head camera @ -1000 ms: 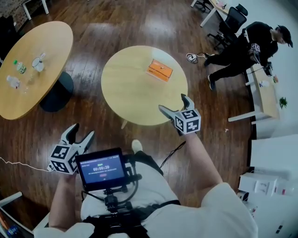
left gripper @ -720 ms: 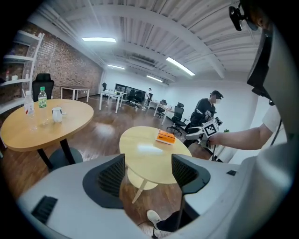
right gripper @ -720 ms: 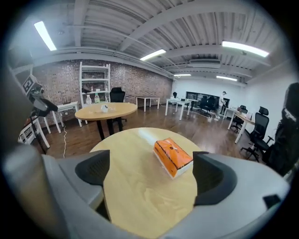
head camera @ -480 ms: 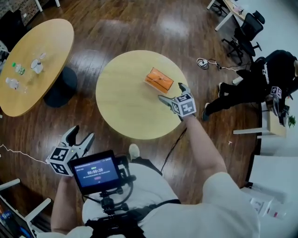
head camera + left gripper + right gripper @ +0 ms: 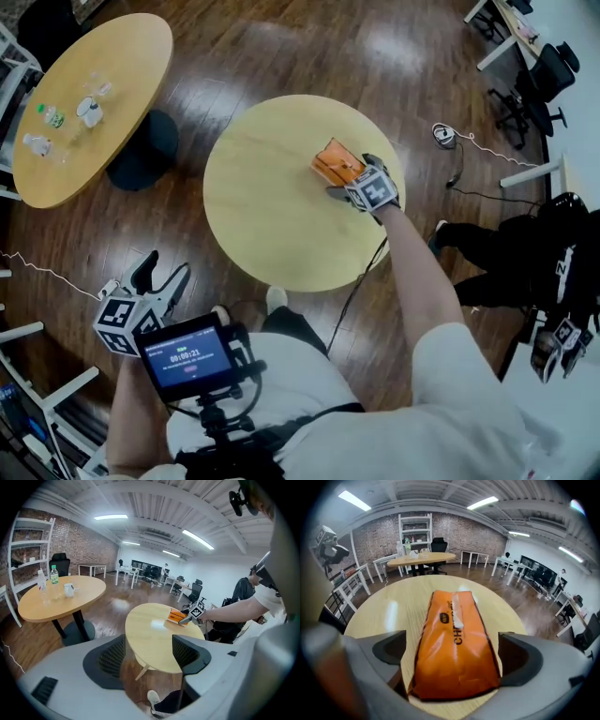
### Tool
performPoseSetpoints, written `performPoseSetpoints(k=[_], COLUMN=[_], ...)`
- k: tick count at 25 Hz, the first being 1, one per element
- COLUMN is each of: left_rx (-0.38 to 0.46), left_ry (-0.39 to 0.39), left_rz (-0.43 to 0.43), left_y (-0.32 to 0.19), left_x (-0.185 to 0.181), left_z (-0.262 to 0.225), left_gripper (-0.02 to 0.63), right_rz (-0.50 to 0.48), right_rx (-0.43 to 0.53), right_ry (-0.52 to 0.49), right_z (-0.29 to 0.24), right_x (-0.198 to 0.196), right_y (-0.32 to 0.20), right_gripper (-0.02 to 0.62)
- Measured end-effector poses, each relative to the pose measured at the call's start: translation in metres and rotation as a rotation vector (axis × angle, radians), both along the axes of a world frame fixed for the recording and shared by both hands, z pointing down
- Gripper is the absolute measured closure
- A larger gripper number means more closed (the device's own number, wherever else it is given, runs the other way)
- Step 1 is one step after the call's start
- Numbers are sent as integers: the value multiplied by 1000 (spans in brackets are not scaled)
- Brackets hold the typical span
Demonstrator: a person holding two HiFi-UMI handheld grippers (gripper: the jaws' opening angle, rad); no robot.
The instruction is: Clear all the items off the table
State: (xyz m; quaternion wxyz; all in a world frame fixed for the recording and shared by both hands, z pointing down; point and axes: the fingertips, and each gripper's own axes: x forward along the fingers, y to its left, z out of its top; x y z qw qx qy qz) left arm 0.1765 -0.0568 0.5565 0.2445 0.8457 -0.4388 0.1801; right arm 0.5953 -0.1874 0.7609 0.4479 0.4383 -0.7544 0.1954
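Observation:
An orange soft pack (image 5: 333,161) lies on the right side of the round wooden table (image 5: 262,206). My right gripper (image 5: 352,176) reaches over the table's right edge and straddles the pack's near end. In the right gripper view the pack (image 5: 454,644) lies between the two jaws. They are opening, and a gap shows on each side between pads and pack. My left gripper (image 5: 159,277) hangs low at the left, off the table, open and empty. From the left gripper view the table (image 5: 150,634) and the pack (image 5: 178,616) are seen from afar.
A second wooden table (image 5: 122,112) at the upper left carries bottles and a white cup (image 5: 90,111). A person in black (image 5: 525,262) crouches at the right. A cable (image 5: 450,141) lies on the floor, and office chairs (image 5: 539,84) stand at the top right.
My right gripper has moved forward across the table's edge up to the orange pack, which now lies between its jaws. The left gripper has stayed low at the left.

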Motion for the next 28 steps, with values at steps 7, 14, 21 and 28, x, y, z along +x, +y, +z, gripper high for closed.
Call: performPoseSetpoints(k=[7, 14, 21, 28], left_rx=[-4, -6, 18, 78], left_ry=[-19, -21, 4, 57], left_rz=[-57, -91, -107, -96], left_y=[4, 12, 18, 8], left_x=[-10, -21, -43, -84], left_z=[3, 1, -3, -18], left_gripper=[288, 288, 288, 288], right_rz=[-79, -47, -23, -86], right_rx=[-120, -118, -74, 12], right_ry=[171, 137, 113, 119], right_z=[33, 27, -13, -97], right_x=[4, 6, -15, -89], right_y=[1, 4, 10, 6], right_gripper=[31, 201, 207, 207])
